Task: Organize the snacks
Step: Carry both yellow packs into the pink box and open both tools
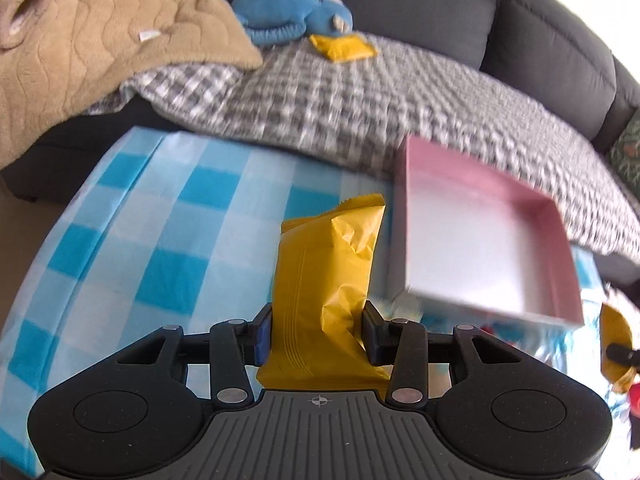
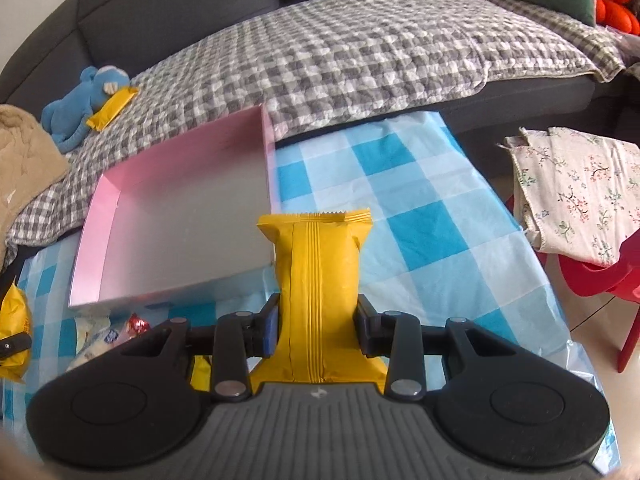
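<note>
Black linkage arms of the left gripper (image 1: 316, 336) are seen nearest the lens, pinched on a yellow snack packet (image 1: 324, 276) that stands upright between the pads, its crimped top leaning toward the pink box (image 1: 480, 236). Right gripper (image 2: 316, 328) is likewise clamped on a second yellow packet (image 2: 318, 276), seam side facing the camera, serrated edge uppermost. Both packets are held above the blue-and-white checked tablecloth (image 2: 420, 200).

Pink box: shallow, open-topped, pale inside, nothing seen in it; set on the cloth at the sofa side of the table, its far corner meeting the grey checked quilt (image 2: 360, 52). Loose wrapped sweets (image 2: 116, 330) are noted on the cloth just in front of the box.

A third yellow packet (image 2: 112, 108) is found on the quilt, touching a blue plush toy (image 2: 80, 108). Tan fleece blanket (image 1: 100, 40) is heaped at the quilt's left end. Floral cloth (image 2: 576, 192) is draped over a red stool (image 2: 600, 276) beside the table.
</note>
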